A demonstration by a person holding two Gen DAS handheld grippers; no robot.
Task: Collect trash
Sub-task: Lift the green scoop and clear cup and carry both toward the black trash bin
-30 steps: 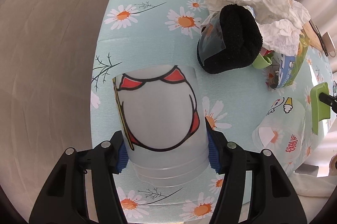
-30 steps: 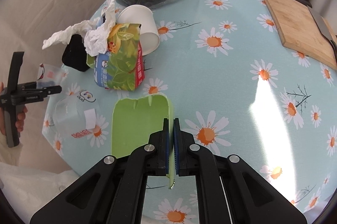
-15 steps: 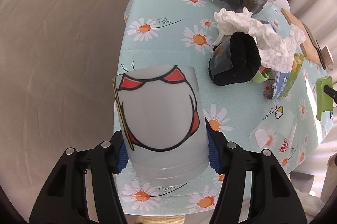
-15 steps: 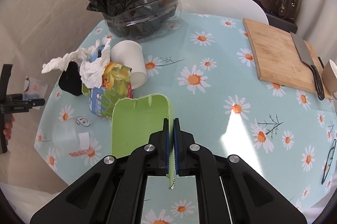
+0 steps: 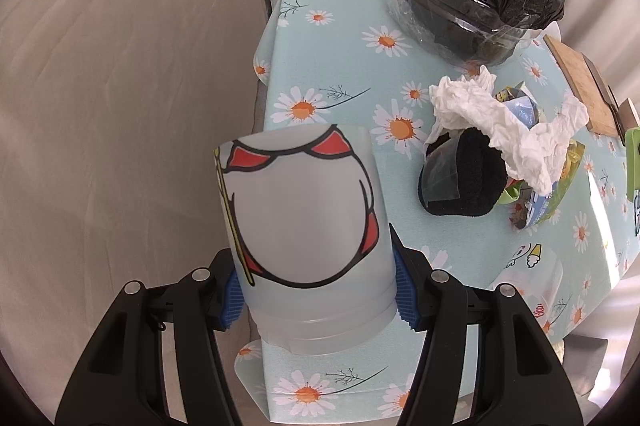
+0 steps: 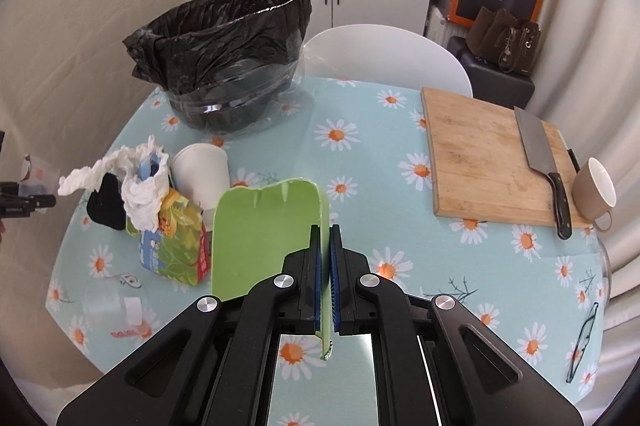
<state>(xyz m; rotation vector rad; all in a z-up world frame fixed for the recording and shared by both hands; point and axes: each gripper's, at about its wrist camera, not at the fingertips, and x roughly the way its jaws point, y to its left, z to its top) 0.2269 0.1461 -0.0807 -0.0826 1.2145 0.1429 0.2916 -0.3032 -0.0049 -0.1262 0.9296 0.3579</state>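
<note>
Left gripper [image 5: 316, 300] fingers clamped on frosted plastic cup [image 5: 304, 226] held above bench [image 5: 344, 73] edge, trash pile [image 6: 160, 201] mid-bench, right gripper [image 6: 325, 282] fingers pinching green dustpan [image 6: 264, 238], lined bin [image 6: 228, 57] behind.

Your frosted cup [image 5: 304, 226] hides the table's near left corner, crumpled tissue [image 5: 500, 121] covers the carton's [image 5: 556, 193] mouth, green scoop [image 6: 264, 238] screens the tablecloth behind it, bin's [image 6: 228, 53] contents lost in black liner, clear cup's [image 6: 106, 306] red print too blurred to read.

daisy-print table [image 6: 400, 161], lined bin [image 6: 224, 65], cutting board [image 6: 488, 153]
</note>
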